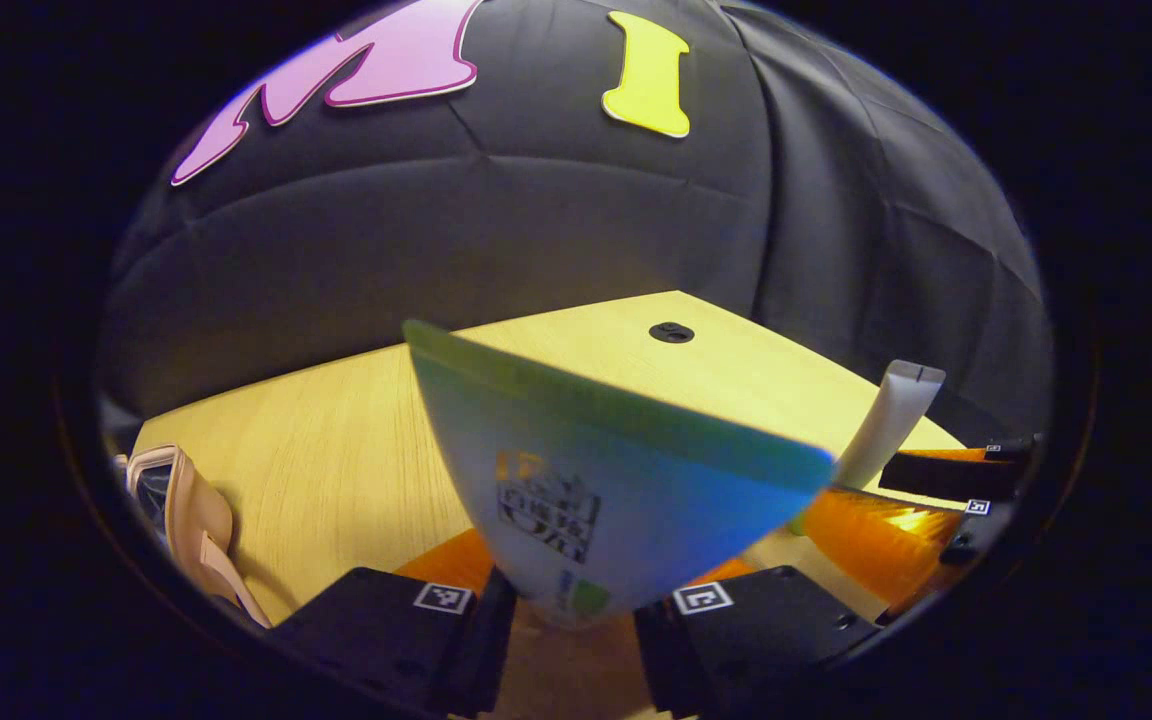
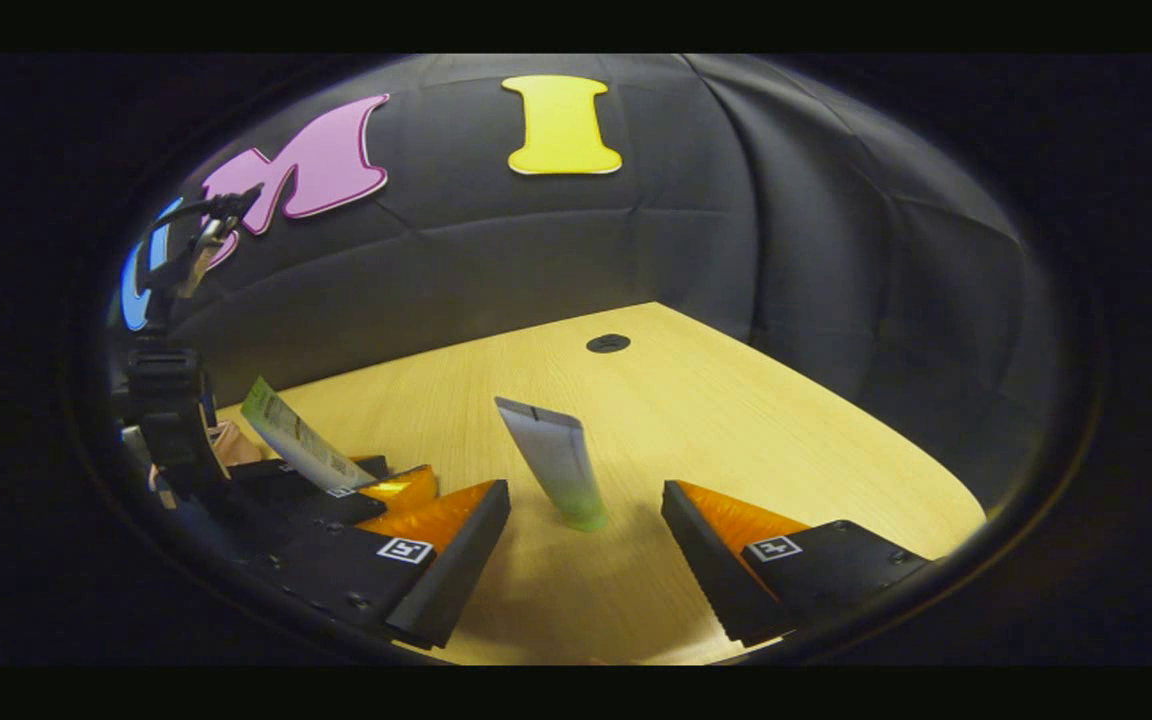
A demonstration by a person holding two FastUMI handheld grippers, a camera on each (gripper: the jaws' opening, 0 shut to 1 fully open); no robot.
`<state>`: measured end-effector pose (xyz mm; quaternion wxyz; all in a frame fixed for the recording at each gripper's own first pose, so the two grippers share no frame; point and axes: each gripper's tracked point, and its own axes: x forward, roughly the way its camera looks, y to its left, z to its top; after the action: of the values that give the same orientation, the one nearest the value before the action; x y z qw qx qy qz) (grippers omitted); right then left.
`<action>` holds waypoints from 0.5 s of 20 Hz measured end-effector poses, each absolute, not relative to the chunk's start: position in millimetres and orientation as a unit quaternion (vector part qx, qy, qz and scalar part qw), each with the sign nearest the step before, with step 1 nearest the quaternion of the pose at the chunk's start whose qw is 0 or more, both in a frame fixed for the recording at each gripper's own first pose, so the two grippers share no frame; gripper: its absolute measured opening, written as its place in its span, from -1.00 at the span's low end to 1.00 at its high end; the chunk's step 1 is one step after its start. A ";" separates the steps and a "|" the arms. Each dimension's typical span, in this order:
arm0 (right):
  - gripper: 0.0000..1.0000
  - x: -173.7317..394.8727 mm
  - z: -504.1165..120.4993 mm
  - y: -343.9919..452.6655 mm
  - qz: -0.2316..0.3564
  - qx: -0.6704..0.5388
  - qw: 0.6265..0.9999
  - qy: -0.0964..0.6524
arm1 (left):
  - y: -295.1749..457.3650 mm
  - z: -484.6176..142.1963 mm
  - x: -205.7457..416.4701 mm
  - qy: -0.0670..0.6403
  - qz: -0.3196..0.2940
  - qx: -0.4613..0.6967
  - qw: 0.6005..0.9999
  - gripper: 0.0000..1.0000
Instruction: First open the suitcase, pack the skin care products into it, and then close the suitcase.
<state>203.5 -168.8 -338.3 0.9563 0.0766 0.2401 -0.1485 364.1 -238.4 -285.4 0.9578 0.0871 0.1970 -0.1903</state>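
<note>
My left tool [image 1: 568, 610] clamps one flat sachet [image 1: 596, 480]; right tool [image 2: 586, 550] spread, one tube [image 2: 558, 462] upright ahead, bare counter [image 2: 736, 410] beyond.

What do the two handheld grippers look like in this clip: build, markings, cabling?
The left gripper and the right gripper share a build: two blocky, wedge-shaped fingers, each bearing a small square black-and-white tag. In the right gripper view the left gripper's body is a dark block stack with a black cable looping from its top.
</note>
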 end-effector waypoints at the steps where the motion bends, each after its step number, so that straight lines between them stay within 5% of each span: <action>1: 0.94 210.1 -339.4 -169.0 -0.150 0.076 0.957 0.238 | -238.3 -285.0 363.5 0.198 -0.195 0.086 0.957 0.15; 5: 0.73 230.9 -341.2 -167.8 -0.158 0.079 0.957 0.229 | -226.0 -285.9 357.8 0.196 -0.191 0.085 0.958 0.04; 6: 0.93 233.6 -343.8 -168.8 -0.160 0.073 0.957 0.231 | -221.6 -287.0 354.3 0.196 -0.190 0.086 0.958 0.04; 7: 0.73 237.1 -345.6 -170.4 -0.161 0.066 0.957 0.232 | -217.9 -288.1 350.3 0.197 -0.191 0.084 0.958 0.04; 8: 0.90 238.7 -347.0 -171.4 -0.163 0.059 0.957 0.233 | -214.8 -286.8 345.6 0.197 -0.191 0.080 0.958 0.04; 10: 0.68 241.2 -351.8 -178.5 -0.170 0.045 0.954 0.241 | -205.6 -287.3 336.9 0.202 -0.185 0.070 0.959 0.04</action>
<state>241.2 -178.5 -351.8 0.9544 0.0449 0.2411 -0.1702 336.9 -205.6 -287.3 0.9592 0.0699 0.2023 -0.1848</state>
